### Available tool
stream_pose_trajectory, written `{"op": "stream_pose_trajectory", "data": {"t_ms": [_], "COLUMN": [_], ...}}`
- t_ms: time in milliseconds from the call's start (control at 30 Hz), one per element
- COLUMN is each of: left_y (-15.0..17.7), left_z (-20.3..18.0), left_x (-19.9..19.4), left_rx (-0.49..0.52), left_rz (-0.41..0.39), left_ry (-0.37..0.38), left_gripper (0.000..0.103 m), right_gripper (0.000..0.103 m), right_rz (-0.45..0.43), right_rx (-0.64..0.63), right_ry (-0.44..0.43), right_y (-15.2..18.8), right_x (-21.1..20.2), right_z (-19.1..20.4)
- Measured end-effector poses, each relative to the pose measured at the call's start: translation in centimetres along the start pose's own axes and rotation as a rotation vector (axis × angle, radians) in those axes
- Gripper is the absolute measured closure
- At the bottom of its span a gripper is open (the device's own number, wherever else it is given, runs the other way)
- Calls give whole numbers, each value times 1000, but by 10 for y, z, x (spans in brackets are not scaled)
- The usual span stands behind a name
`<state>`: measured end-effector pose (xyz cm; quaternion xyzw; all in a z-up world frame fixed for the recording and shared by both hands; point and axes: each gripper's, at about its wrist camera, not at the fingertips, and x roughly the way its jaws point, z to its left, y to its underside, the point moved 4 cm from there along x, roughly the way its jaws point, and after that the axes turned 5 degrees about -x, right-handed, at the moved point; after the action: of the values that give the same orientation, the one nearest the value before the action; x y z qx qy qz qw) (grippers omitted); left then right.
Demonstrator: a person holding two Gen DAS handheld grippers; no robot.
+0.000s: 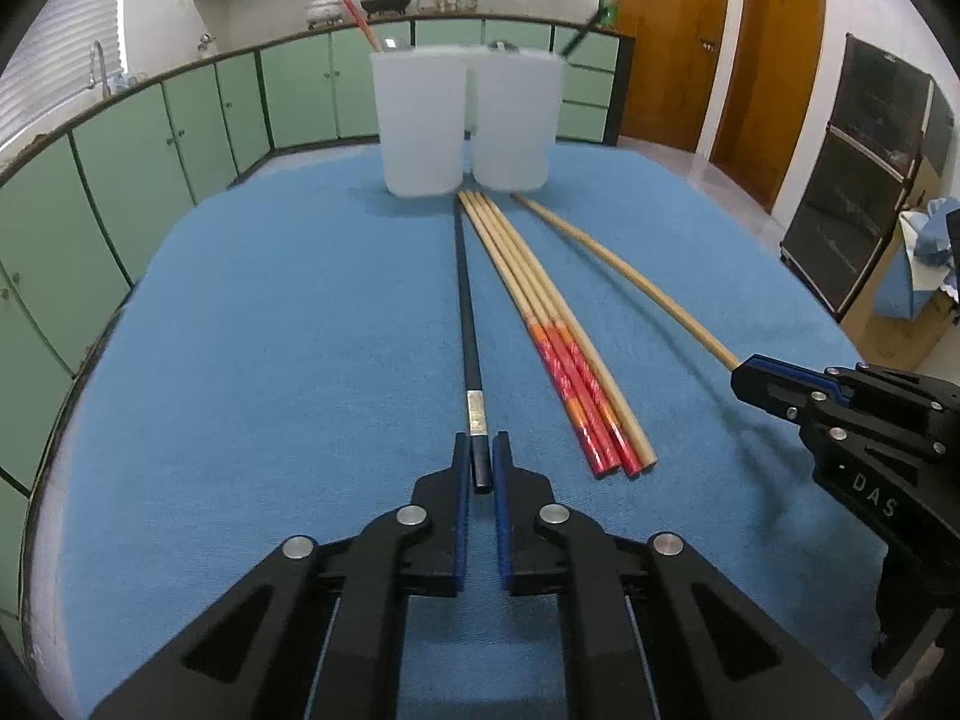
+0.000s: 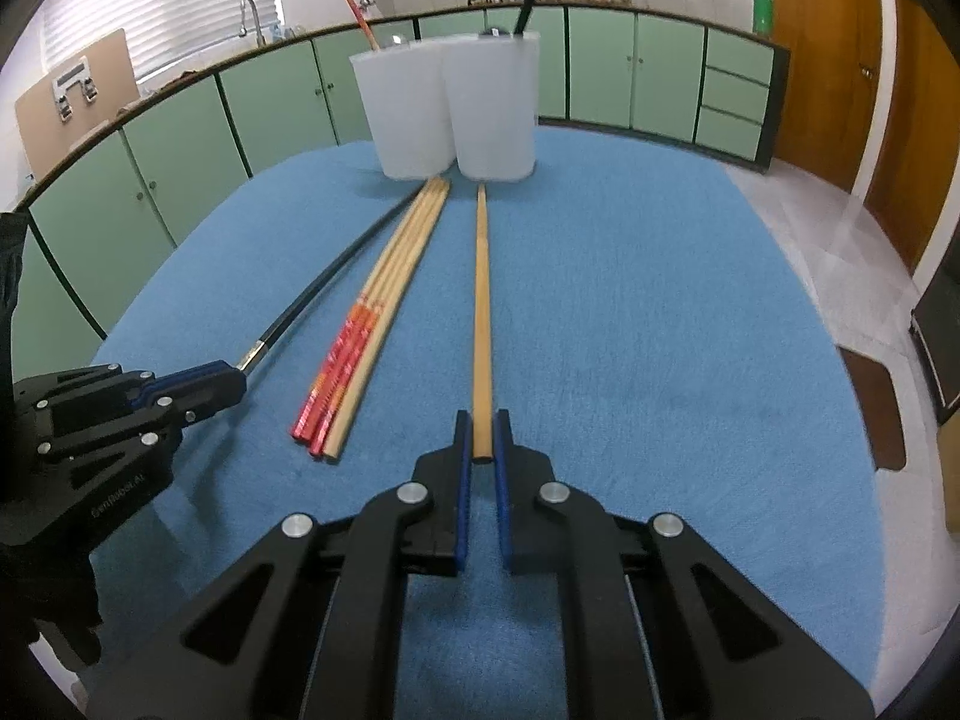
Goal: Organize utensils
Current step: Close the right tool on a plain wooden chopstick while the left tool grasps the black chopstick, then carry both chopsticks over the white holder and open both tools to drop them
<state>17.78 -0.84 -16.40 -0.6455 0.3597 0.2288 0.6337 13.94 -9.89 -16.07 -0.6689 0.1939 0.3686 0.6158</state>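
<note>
A long black chopstick with a silver band (image 1: 469,324) was pinched at its near end by the left gripper (image 1: 482,459), the blue-padded fingers (image 1: 461,480) pressed against it on both sides, tip of the stick showing just behind the fingertips. The stick's shaft was laid out ahead along a blue towel-covered table (image 1: 270,360), twd two translucent white plastic cups (image 1: 420,120) set side by side at the far edge. In the right wrist view a plain light-wood chopstick (image 2: 481,312) was clamped the same way by the right gripper (image 2: 482,435), its butt end seated btwn the blue pads, its length run straight ahead to the foot of the right-hand cup (image 2: 495,108). Btwn the two held sticks a bundle of wooden chopsticks with red-and-orange patterned ends (image 1: 552,324) was left flat on the cloth, near both grippers but touched by neither. One red-handled utensil (image 1: 351,6) was seen standing in the left cup, one dark-handled utensil (image 1: 600,15) in the right cup. Green cabinet fronts (image 1: 180,138) were seen behind the table.
</note>
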Motion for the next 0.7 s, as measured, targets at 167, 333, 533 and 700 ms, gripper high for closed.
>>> {"op": "stream_pose_trajectory", "data": {"t_ms": [167,333,533,700], "left_y": [-23,-57,-100,-129], "left_z": [3,8,8,2], "left_x": [-38,-80,-109,-119], "left_rx": [-1,-3,18,36], "left_rz": [-96,-222,-328,-376], "left_ry": [-1,9,38,78], "left_gripper": [96,96,97,97], "right_gripper": [97,97,97,97], "right_rz": [-65,-158,-248,-281], "right_rx": [-2,-17,-50,-61], "right_ry": [-3,-9,-27,-69], "right_y": [-23,-57,-102,-141], "right_x": [-27,-62,-93,-105], "right_z": [-5,-13,-17,-26]}}
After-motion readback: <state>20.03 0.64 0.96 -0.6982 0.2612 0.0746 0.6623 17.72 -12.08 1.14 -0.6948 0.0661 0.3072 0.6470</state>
